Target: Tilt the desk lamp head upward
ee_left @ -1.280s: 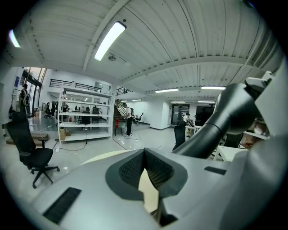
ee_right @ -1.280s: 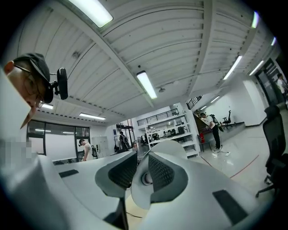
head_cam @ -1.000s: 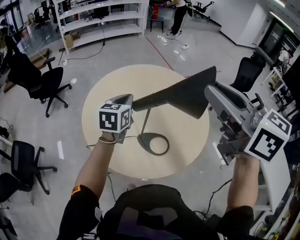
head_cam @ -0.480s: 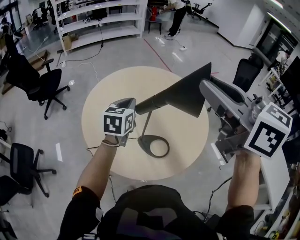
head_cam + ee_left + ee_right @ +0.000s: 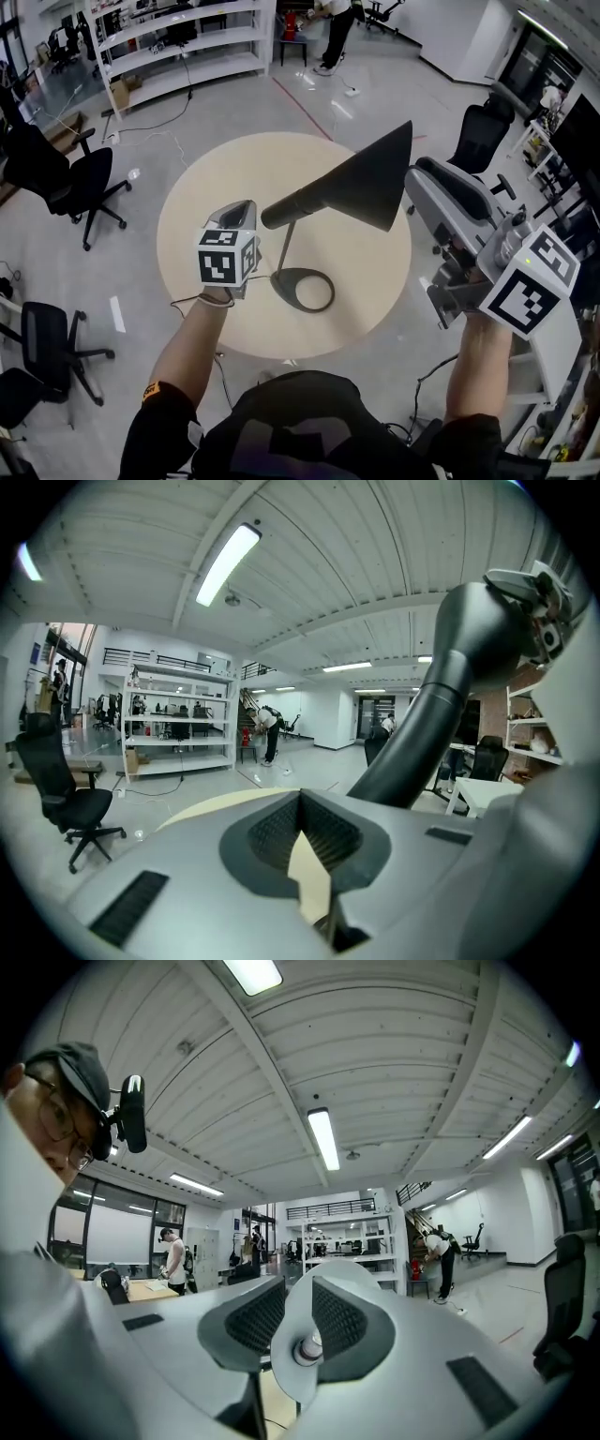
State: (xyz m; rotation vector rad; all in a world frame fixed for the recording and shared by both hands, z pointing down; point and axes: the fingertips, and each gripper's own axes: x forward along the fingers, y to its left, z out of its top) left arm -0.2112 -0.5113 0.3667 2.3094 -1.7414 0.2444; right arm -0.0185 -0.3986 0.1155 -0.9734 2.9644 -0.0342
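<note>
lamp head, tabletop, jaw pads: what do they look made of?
Lamp head: matte dark grey outside with no glare, white inside. Painted metal or plastic; the look leaves it open.
Table: smooth, uniform pale beige with no visible grain, probably laminate.
Jaw pads: dark with a fine ribbed texture, probably rubber.

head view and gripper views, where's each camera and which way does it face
Head view: on the head, steeply down at lamp head and table; both forearms, left gripper and right gripper show.
Left gripper view: on left gripper, along its parted jaws, past lamp neck.
Right gripper view: on right gripper, along jaws shut on the lamp head.
Gripper views share the white shelving.
</note>
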